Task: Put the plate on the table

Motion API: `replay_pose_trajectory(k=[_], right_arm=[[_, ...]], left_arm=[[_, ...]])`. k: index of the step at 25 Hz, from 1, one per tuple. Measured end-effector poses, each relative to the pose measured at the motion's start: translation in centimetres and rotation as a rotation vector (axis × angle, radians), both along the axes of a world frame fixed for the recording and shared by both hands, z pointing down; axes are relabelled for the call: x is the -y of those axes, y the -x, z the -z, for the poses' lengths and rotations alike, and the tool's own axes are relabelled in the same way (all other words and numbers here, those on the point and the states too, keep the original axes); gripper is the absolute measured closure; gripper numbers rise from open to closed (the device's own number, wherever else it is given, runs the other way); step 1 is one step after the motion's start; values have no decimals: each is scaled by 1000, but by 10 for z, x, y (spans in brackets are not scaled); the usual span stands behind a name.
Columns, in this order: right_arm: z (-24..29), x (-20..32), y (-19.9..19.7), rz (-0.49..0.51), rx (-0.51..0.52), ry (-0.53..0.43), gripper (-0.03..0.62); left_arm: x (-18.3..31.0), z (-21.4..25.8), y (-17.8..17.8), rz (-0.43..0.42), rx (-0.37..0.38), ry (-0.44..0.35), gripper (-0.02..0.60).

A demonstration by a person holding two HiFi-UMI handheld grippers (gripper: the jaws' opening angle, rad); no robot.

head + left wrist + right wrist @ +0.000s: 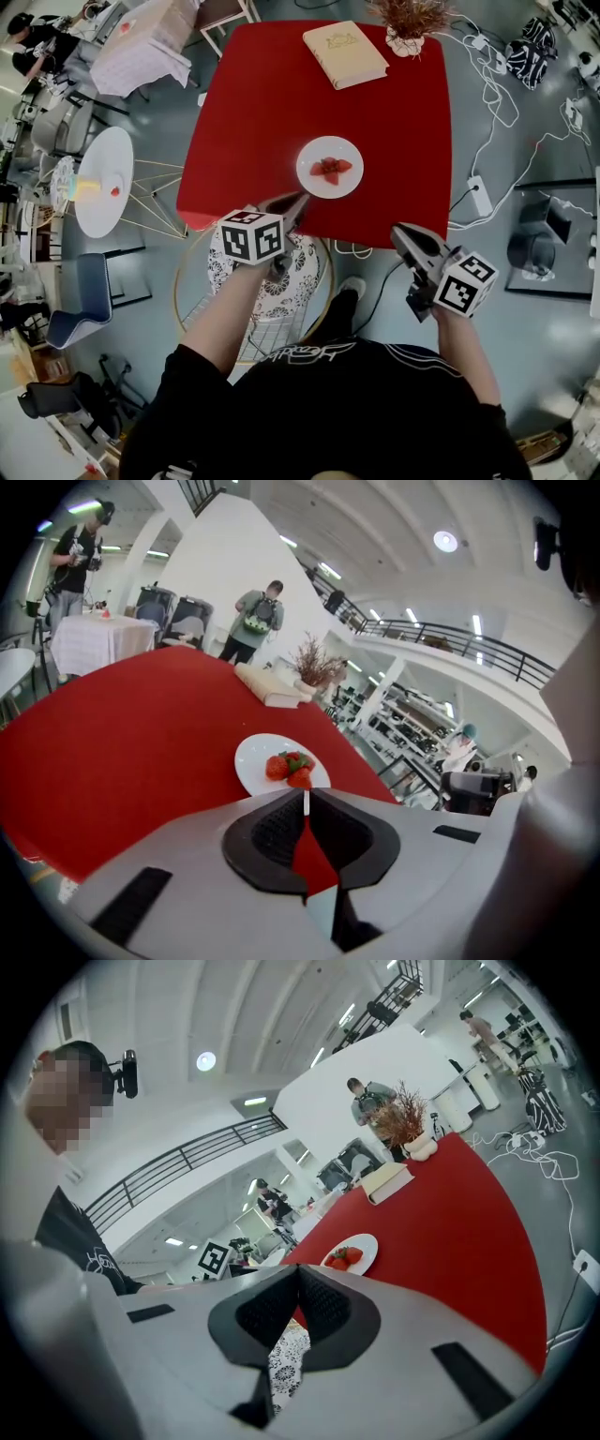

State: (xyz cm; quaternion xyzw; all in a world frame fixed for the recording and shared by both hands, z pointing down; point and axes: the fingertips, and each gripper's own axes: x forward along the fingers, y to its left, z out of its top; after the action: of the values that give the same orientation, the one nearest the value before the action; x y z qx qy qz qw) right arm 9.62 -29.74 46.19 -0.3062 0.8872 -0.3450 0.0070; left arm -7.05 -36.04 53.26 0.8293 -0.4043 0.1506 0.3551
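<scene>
Found plate already flat on the red bench; left gripper clenched empty beside its rim, right gripper clenched, idle. Judged nothing left.

Glossy grey floor, round white side table, blue chair, white cables, balcony railing, ceiling lights

The plate, with strawberries on it, is being borne by the table near its front edge; a book and, right of it, a plant are being kept behind.
</scene>
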Motion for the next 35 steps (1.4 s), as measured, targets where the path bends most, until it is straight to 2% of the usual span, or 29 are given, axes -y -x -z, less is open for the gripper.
replay_pose_trajectory(k=[3, 11, 15, 21, 26, 35], right_arm=[[13, -13, 5, 24, 2, -31, 586], [62, -71, 4, 77, 24, -100, 586], [95, -113, 2, 119, 38, -178, 586], [142, -194, -7, 158, 47, -306, 586], [152, -257, -27, 152, 36, -361, 586], [150, -334, -40, 161, 46, -375, 586]], left_arm=[[-22, 36, -14, -59, -65, -65, 572], [-116, 151, -65, -266, -222, -274, 575], [-170, 199, -81, -303, -224, -402, 575], [-260, 235, -103, -326, -204, -518, 575], [-326, 237, -119, -275, -233, -538, 575], [-406, 234, -157, -299, -200, -558, 575]])
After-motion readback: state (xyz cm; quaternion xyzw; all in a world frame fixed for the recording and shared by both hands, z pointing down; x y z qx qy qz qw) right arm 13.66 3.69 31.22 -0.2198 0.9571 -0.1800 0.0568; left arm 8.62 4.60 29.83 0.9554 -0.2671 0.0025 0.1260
